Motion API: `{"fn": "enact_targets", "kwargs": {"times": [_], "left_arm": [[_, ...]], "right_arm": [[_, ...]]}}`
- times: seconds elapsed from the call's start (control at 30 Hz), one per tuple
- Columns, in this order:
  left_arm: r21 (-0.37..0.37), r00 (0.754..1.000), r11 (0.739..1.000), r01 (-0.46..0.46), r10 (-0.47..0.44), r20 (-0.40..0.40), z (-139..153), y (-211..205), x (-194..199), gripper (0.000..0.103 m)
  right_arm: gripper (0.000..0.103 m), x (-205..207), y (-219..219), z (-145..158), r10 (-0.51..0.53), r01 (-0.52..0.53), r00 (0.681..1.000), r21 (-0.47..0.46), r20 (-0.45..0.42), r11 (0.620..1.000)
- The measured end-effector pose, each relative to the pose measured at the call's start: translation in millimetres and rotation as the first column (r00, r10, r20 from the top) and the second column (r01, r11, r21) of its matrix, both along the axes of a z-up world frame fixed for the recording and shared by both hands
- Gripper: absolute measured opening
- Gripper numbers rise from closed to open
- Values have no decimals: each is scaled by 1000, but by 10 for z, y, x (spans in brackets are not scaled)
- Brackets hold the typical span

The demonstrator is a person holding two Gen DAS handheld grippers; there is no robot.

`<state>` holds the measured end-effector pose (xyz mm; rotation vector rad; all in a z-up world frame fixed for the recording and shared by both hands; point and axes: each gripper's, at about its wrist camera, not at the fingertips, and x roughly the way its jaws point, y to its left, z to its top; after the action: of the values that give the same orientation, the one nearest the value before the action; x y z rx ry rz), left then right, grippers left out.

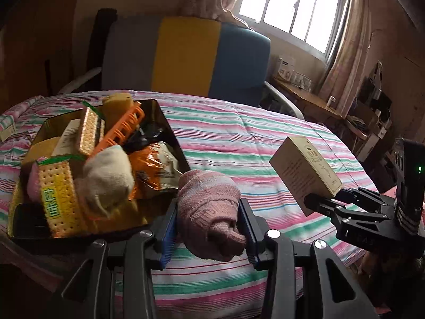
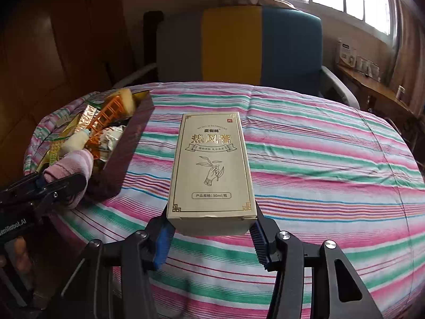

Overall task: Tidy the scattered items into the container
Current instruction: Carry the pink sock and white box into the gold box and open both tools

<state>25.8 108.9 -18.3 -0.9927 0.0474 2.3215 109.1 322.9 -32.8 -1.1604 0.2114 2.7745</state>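
Striped bedsheet [image 2: 305, 143] under left hand-held gripper [image 1: 209, 228] clamping pink sock [image 1: 209, 207], right hand-held gripper [image 2: 211, 228] clamping beige box [image 2: 211, 164].

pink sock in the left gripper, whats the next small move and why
Probably carry the pink sock a little left over the box and let go: the left gripper is shut on it just beside the box's near corner, not yet above the pile.

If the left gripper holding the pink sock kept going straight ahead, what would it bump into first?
Probably nothing soon. The left hand-held gripper, shut on the pink sock, points over bare striped cloth; the container sits just left of its line, though depth is unclear.
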Motion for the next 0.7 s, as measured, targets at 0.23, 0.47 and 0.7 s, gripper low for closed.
{"fn": "enact_targets", "kwargs": {"times": [0.23,0.47,0.7], "left_arm": [[9,992,993,-117,117,-40,131,-374,-223,43],[-1,972,975,-223,222,-83,249,-715,-566,43],[-17,948,951,-309,306,-88,240,-985,-1032,43]], "right_arm": [[52,-324,-362,168,112,-113,993,-32,-32,993],[52,-850,-815,359,227,-231,972,-67,-64,971],[52,-1409,-1181,360,307,-310,950,-51,-56,949]]}}
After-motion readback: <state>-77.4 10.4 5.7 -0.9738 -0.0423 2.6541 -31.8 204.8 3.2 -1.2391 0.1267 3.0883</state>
